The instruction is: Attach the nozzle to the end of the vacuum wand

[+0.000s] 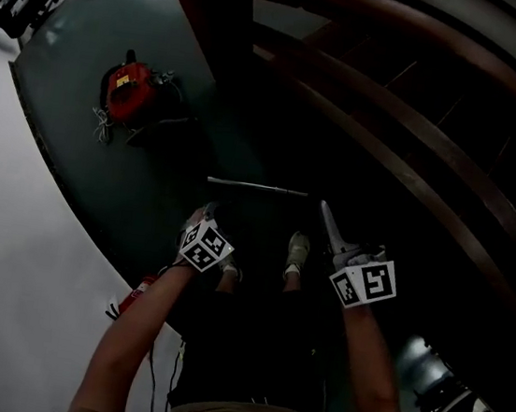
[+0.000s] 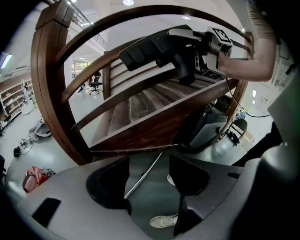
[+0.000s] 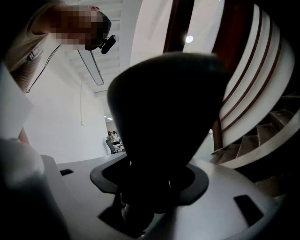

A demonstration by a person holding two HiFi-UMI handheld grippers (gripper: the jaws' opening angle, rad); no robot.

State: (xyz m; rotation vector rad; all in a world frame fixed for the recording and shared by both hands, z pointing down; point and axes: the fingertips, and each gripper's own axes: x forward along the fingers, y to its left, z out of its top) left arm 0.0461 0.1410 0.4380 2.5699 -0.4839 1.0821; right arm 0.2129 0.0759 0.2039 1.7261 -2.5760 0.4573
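Right hand-held gripper (image 3: 151, 183) grasps black nozzle (image 3: 164, 112); left hand-held gripper (image 2: 149, 185) released, empty, aimed at wand (image 1: 256, 187); next, likely: grasp wand, mate ends

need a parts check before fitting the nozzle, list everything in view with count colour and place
dark floor area: 1, dark green, beside the staircase foot, with white floor to its left
wand: 1, silver, lying on the dark floor area ahead of the shoes
nozzle: 1, black, held in the right hand-held gripper
vacuum body: 1, red, on the dark floor area at far left, cord around it
staircase: 1, brown wood, curving along the right
office chair: 1, dark, far back beyond the staircase
shoes: 2, white, between the two grippers
left hand-held gripper: 1, grey, jaws apart, nothing in them
right hand-held gripper: 1, grey, closed on the nozzle
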